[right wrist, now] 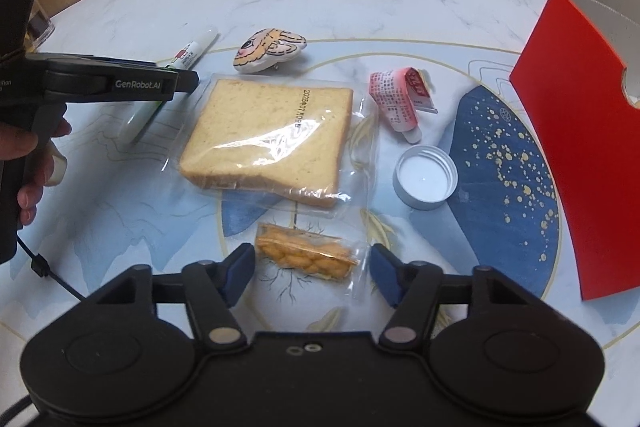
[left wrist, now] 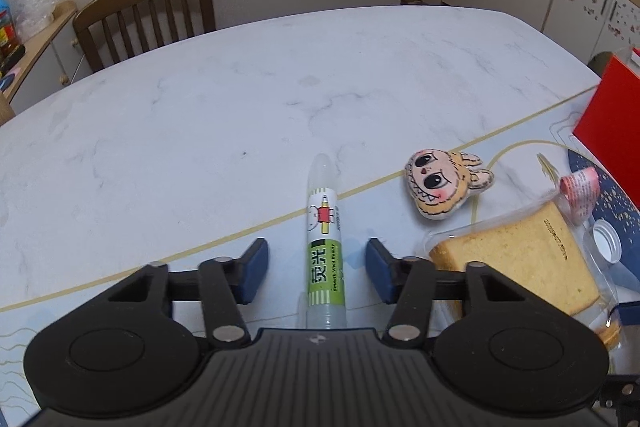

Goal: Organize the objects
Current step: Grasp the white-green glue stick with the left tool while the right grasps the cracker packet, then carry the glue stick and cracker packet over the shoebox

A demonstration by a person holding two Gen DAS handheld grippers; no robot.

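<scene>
The table (left wrist: 200, 107) carries a red box (right wrist: 580, 147) at its right edge, then bagged bread (right wrist: 268, 143) mid-mat. The left gripper (left wrist: 316, 269) straddles a marker (left wrist: 324, 251), pads apart from it. The right gripper (right wrist: 312, 273) brackets a snack pack (right wrist: 306, 259), untouched.

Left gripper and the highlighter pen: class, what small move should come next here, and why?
Probably close the jaws the rest of the way. The left gripper straddles the highlighter pen, which lies flat on the table between the blue pads, with gaps on both sides. The pen looks centred, so squeezing should grip it before lifting.
</scene>
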